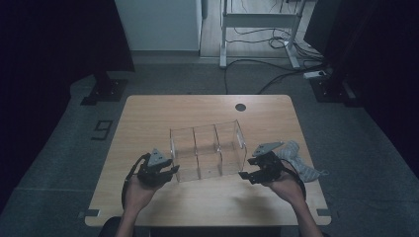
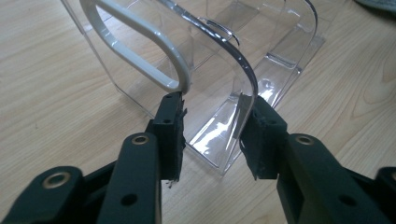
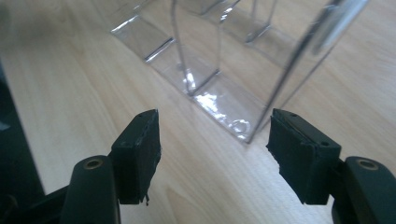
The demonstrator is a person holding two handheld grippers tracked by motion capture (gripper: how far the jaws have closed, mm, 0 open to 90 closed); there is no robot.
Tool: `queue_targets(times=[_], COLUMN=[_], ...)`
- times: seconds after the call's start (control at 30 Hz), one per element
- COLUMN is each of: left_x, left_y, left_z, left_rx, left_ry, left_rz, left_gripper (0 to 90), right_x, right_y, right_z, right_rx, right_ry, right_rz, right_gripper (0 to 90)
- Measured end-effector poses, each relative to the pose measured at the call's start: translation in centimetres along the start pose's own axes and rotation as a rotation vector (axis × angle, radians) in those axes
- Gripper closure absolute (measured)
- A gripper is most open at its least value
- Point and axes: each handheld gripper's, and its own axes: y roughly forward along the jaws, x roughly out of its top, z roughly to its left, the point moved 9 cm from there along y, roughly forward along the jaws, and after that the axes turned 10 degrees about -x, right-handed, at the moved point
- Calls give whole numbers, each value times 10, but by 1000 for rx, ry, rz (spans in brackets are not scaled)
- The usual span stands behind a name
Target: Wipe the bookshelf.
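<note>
A clear plastic organizer box (image 1: 207, 150) with several compartments stands in the middle of the wooden table (image 1: 148, 113). My left gripper (image 1: 165, 173) is at its near left corner, and my right gripper (image 1: 249, 174) at its near right corner. In the left gripper view the left gripper (image 2: 212, 121) is open. Its jaw tips straddle the box's end wall (image 2: 233, 60), right below a white loop handle (image 2: 140, 46). The right gripper (image 3: 215, 135) is wide open in its own view, just short of the box's corner (image 3: 243, 112), with only table between the jaws.
A grey cloth item (image 1: 299, 163) lies on the table just right of my right hand. A round cable hole (image 1: 240, 107) sits near the far edge. Beyond the table are a desk frame (image 1: 259, 29) and floor cables.
</note>
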Motion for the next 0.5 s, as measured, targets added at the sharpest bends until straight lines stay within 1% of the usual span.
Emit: queue_targets(times=[0.03, 0.07, 0.1, 0.23, 0.27, 0.4, 0.5], left_x=[0, 0, 0, 0, -1, -1, -1], left_y=[0, 0, 0, 0, 0, 0, 1], left_z=[0, 0, 0, 0, 0, 0, -2], left_rx=[0, -8, -9, 4, -1, -11, -20], left_ry=[0, -7, -4, 15, 23, 24, 26], left_rz=[0, 2, 1, 0, -2, -8, -7], left_gripper=[633, 633, 672, 689, 693, 708, 720], right_x=[0, 1, 1, 3, 3, 3, 4], right_y=[0, 0, 0, 3, 4, 4, 3], right_z=[0, -2, -4, -11, -12, -13, -13], right_rx=[0, -12, -25, -59, -65, -70, -72], right_ry=[0, 9, 13, 37, 33, 29, 30], right_rz=[0, -4, -7, -16, -17, -14, -23], right_gripper=[336, 335, 336, 334, 334, 340, 350])
